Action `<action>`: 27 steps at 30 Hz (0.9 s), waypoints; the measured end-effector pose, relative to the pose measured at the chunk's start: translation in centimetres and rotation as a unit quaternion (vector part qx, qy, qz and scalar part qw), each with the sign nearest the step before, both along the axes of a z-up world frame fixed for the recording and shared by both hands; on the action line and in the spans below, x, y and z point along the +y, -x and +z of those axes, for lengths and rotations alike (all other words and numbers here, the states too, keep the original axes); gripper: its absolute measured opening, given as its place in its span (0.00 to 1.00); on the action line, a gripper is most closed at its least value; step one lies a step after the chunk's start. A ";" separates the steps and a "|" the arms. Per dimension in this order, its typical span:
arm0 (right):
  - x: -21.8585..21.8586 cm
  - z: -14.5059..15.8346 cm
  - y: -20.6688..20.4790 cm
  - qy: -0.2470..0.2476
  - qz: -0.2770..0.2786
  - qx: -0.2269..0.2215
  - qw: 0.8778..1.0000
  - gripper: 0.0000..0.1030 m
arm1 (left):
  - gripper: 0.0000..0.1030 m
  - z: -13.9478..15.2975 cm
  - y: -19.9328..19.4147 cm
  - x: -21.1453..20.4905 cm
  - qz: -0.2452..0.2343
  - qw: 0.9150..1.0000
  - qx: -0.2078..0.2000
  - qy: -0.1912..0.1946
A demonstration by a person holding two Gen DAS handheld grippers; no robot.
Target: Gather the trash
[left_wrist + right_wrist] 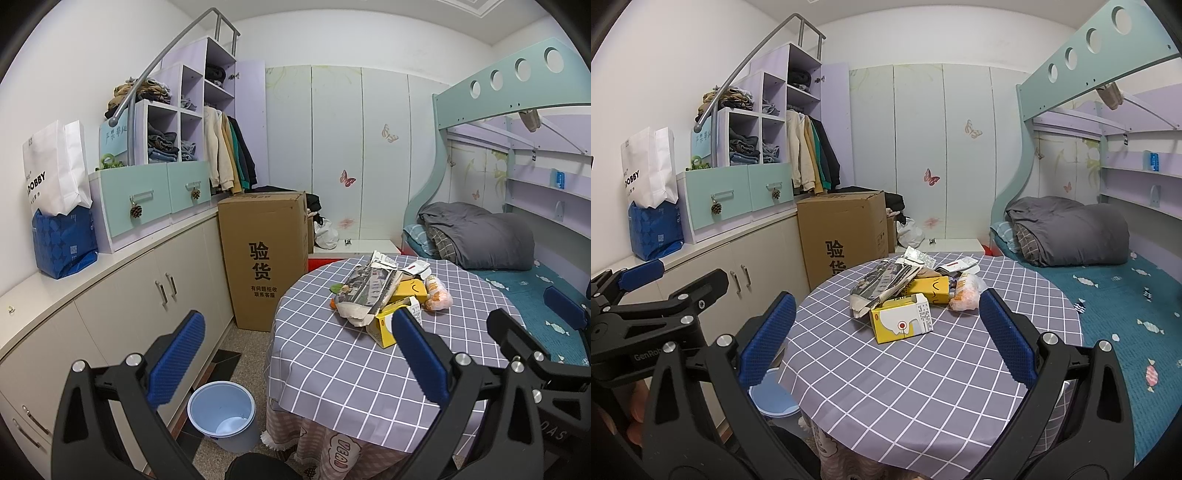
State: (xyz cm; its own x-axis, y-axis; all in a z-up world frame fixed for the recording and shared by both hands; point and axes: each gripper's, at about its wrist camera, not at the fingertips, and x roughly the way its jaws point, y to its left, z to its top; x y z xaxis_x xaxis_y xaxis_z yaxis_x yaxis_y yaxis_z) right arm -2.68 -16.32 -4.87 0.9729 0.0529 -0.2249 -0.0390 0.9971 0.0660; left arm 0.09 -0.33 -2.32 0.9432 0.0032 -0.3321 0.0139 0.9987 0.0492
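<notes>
A pile of trash lies on the round table with the grey checked cloth [332,369] [905,387]. It holds crumpled newspaper [365,291] [882,284], a yellow and white carton [388,325] [901,323], a second yellow carton [931,290] and an orange snack bag [437,295] [966,291]. A light blue bin [221,415] [774,395] stands on the floor left of the table. My left gripper [297,363] is open and empty, near the table's left edge. My right gripper [886,339] is open and empty, short of the front carton.
A tall cardboard box [264,258] stands behind the table beside beige cabinets [122,306]. A bunk bed with a grey duvet [1067,230] lies to the right. White and blue bags [59,206] stand on the counter.
</notes>
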 end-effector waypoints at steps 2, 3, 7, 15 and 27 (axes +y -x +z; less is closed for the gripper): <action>0.1 -0.1 0.0 0.000 0.000 0.000 1.000 0.94 | 0.96 0.1 0.0 0.0 0.000 1.000 0.000 0.000; 0.0 0.0 0.0 0.000 0.000 0.000 1.000 0.94 | 0.96 0.0 0.0 0.0 0.000 1.000 0.000 0.000; 0.0 0.0 0.0 0.000 0.000 0.001 1.000 0.94 | 0.96 0.0 0.0 0.0 0.000 1.000 0.001 0.000; 0.1 -0.3 -0.1 -0.002 0.001 0.004 1.000 0.94 | 0.96 -0.4 -0.1 0.2 0.000 1.000 0.003 -0.001; -0.7 -0.6 -0.2 -0.011 0.000 0.016 1.000 0.94 | 0.96 -0.4 -0.5 -0.4 -0.002 1.000 0.015 -0.008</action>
State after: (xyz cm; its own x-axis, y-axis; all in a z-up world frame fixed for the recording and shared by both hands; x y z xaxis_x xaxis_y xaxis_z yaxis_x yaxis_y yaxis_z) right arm -2.51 -16.99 -5.47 0.9652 0.0581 -0.2548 -0.0366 0.9954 0.0882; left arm 0.57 -0.77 -2.73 0.9327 0.0058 -0.3605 0.0191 0.9977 0.0653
